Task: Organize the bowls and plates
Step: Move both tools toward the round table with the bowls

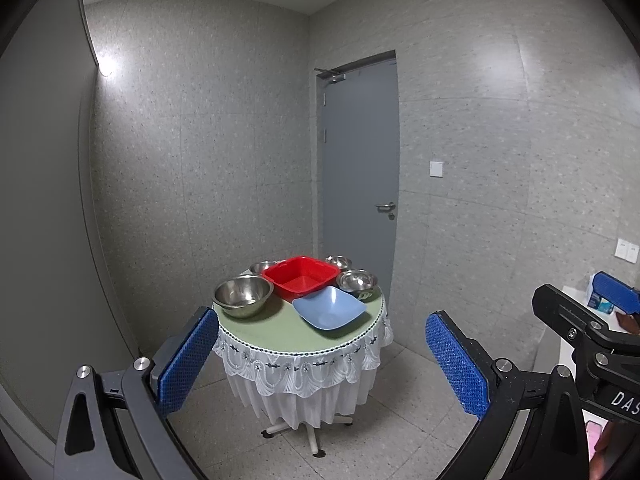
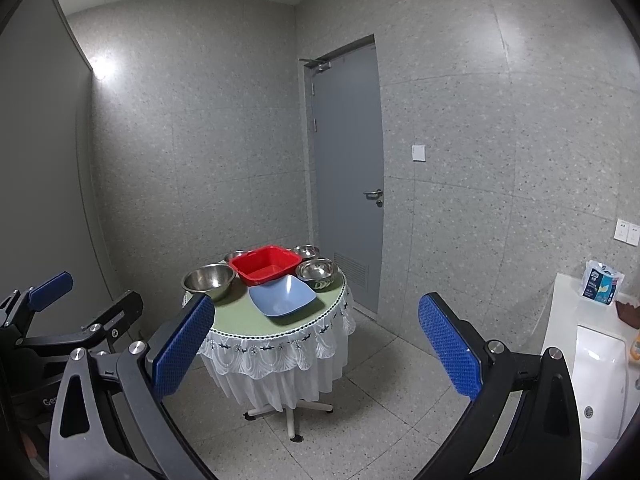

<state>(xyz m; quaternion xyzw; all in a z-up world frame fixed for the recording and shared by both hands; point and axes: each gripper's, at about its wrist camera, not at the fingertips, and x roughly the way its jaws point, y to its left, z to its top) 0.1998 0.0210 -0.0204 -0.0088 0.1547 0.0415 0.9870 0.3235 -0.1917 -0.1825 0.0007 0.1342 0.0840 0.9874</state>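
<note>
A small round table (image 1: 280, 330) (image 2: 244, 320) with a green top and white lace skirt stands some way ahead. On it are a red square basin (image 1: 301, 278) (image 2: 266, 267), a blue square bowl (image 1: 330, 307) (image 2: 282, 295), a large steel bowl (image 1: 243, 295) (image 2: 209, 281) at the left, a steel bowl (image 1: 357, 282) (image 2: 317, 271) at the right, and two small steel bowls (image 1: 262, 267) (image 1: 338, 262) at the back. My left gripper (image 1: 320, 364) is open and empty, well short of the table. My right gripper (image 2: 316, 350) is open and empty too.
A closed grey door (image 1: 360, 176) is behind the table. A white counter with a sink (image 2: 600, 364) and a tissue pack (image 2: 602, 285) is at the right. Speckled walls enclose the room. The tiled floor (image 2: 380, 420) lies between me and the table.
</note>
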